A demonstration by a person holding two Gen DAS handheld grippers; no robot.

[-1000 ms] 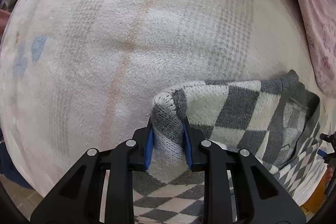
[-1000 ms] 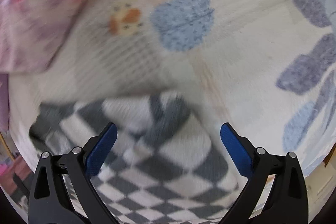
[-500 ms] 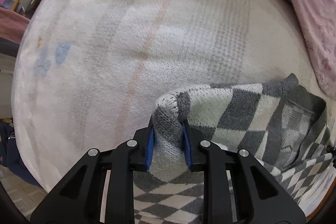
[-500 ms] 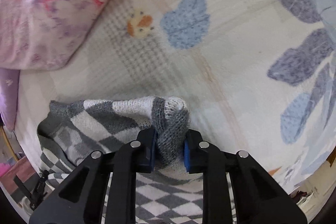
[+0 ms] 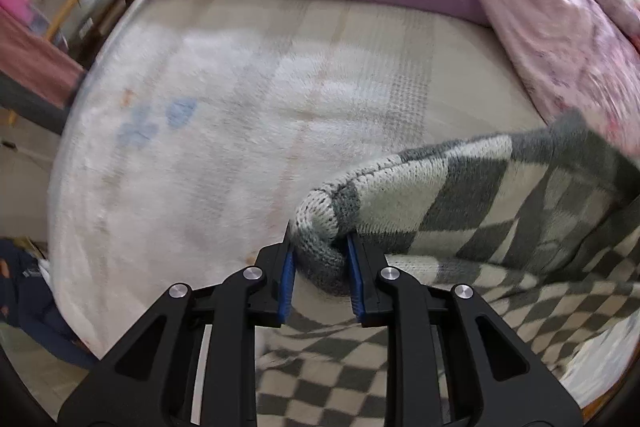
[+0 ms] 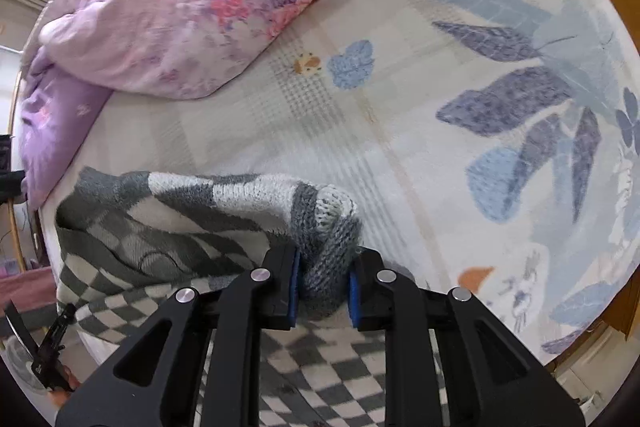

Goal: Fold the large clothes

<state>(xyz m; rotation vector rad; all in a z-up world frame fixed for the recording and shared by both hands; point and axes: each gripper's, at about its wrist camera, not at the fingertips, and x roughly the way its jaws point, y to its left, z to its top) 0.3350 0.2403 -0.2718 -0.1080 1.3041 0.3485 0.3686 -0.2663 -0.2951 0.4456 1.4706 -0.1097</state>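
Both grippers raised | jaws pinching checkered knit sweater (image 5: pixel 460 195) | no legible writing

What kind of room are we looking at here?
Most likely a bedroom: the checkered knit sweater is being handled over a bed's printed blanket, with a pink floral quilt bunched along the far side.

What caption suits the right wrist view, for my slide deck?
Right tool pinches a bunched corner of the checkered knit sweater above the leaf-print bed cover.

No readable text, label, brand, number or sign shows in either view; the bedding carries only printed leaf, flower and animal patterns, no lettering.
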